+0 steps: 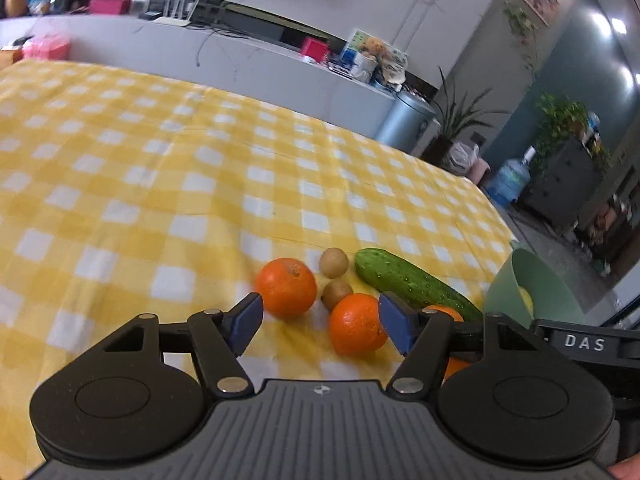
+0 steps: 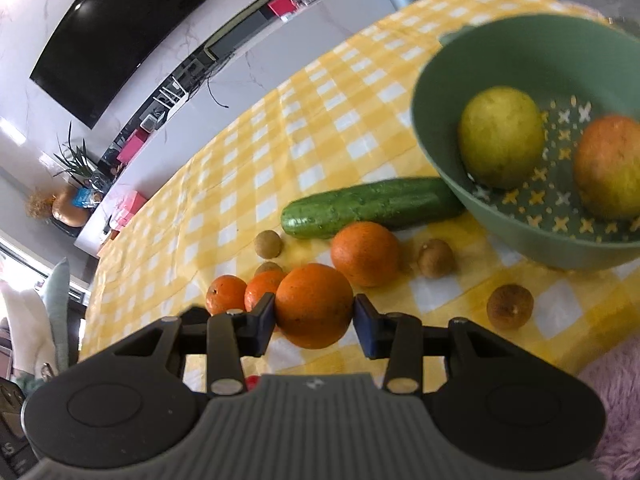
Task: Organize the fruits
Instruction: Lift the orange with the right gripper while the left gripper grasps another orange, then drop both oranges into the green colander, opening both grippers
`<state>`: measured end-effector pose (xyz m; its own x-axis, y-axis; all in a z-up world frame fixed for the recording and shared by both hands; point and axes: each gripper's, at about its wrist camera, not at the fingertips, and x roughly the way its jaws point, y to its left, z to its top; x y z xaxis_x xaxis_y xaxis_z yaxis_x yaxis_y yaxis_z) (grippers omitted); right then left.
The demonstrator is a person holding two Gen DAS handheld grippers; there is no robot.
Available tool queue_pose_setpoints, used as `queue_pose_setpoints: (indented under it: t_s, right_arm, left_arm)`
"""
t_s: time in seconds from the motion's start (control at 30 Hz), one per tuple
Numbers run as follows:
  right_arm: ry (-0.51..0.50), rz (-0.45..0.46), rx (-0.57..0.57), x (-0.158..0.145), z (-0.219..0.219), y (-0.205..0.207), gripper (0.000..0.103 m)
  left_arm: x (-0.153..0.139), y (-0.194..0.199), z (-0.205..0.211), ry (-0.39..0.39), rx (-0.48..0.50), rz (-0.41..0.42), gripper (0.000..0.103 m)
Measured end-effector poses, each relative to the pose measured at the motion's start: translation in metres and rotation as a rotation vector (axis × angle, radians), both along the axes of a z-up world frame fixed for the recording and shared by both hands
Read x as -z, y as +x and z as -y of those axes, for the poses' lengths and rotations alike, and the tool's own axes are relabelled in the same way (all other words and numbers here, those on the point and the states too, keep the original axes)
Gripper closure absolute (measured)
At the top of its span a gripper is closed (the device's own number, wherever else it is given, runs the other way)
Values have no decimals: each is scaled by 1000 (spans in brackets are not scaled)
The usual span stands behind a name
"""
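Fruits lie in a loose cluster on the worktop (image 2: pixel 256 128), which wears a yellow-and-white check cloth. Biggest item is the green bowl (image 2: pixel 436 148) at the right in the right wrist view, tilted toward the camera, w/ a yellow-green fruit (image 2: pixel 500 136) and a red-yellow fruit (image 2: pixel 610 166) inside, apart from each other. A cucumber (image 2: pixel 372 206) lies just left of the bowl, its far end against or under the bowl wall; can't tell which. Right gripper (image 2: pixel 314 316) has its jaws clamped on an orange (image 2: pixel 314 306), pads on both sides. Behind it sits a 2nd orange (image 2: pixel 366 254), and 2 smaller oranges (image 2: pixel 226 294) (image 2: pixel 262 290) sit side by side to the left. 4 small brown fruits are scattered round: 1 (image 2: pixel 269 244) near the cucumber tip, 1 (image 2: pixel 268 268) partly hidden behind the small oranges, 1 (image 2: pixel 436 258) right of the 2nd orange, 1 (image 2: pixel 510 306) alone nearer the camera. Left gripper (image 1: pixel 320 322) hangs over the cloth w/ jaws apart, nothing gripped; in its view an orange shows beyond the gap, close to the right pad.
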<state>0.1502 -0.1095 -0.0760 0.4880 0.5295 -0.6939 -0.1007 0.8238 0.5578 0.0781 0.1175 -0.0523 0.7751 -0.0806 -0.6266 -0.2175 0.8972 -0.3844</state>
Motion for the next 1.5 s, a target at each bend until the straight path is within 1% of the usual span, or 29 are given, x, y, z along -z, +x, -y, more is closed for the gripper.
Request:
queue_pose_setpoints:
  t_s: [0.1, 0.13, 0.17, 0.23, 0.33, 0.43, 0.5, 0.6, 0.73, 0.83, 0.9, 0.97, 1.03, 1.17, 1.23, 1.3, 1.33, 1.43, 1.5]
  right_arm:
    - [27, -24, 2, 3, 4, 2, 64]
    - [31, -27, 4, 4, 5, 2, 64]
    - [36, -31, 7, 4, 6, 2, 64]
    - [61, -41, 22, 6, 9, 3, 64]
    - [81, -39, 52, 4, 18, 1, 64]
    - [75, -27, 71, 1, 21, 2, 64]
    - [84, -28, 81, 0, 23, 3, 64]
    - [92, -26, 83, 0, 22, 3, 64]
    - [93, -31, 76, 1, 23, 3, 64]
    - [101, -32, 79, 1, 24, 3, 64]
    - [108, -29, 85, 1, 26, 3, 64]
    - [104, -21, 83, -2, 28, 2, 64]
    - [95, -12, 74, -4, 30, 2, 64]
    - [113, 29, 75, -11, 37, 2, 64]
    - [171, 62, 70, -15, 45, 0, 64]
    - [229, 92, 73, -20, 54, -2, 64]
    - [240, 111, 75, -24, 58, -3, 64]
    - [223, 185, 76, -38, 73, -6, 64]
    - [220, 207, 102, -41, 90, -9, 64]
  left_arm:
    - [3, 14, 5, -9, 45, -24, 29]
    - [4, 18, 7, -6, 48, -35, 30]
    - [6, 23, 8, 2, 43, -49, 34]
    - [9, 28, 11, 17, 40, -67, 35]
    - [6, 29, 18, 58, 65, -54, 35]
    - [6, 28, 25, 65, 102, -39, 35]
    - [6, 29, 35, 113, 136, -46, 35]
    - [11, 35, 47, 184, 147, -78, 35]
    - [19, 43, 57, 223, 170, -129, 35]
    - [21, 47, 64, 254, 159, -141, 40]
    - [21, 47, 64, 257, 139, -138, 48]
    - [21, 46, 65, 261, 143, -132, 51]
    - [21, 45, 65, 265, 147, -126, 52]
    - [17, 38, 68, 286, 154, -95, 53]
    - [11, 32, 66, 262, 154, -55, 53]
    - [-1, 24, 66, 236, 160, 6, 53]
    - [-8, 20, 67, 228, 165, 40, 53]
    - [-28, 9, 74, 200, 187, 137, 53]
    - [-38, 4, 82, 158, 214, 187, 53]
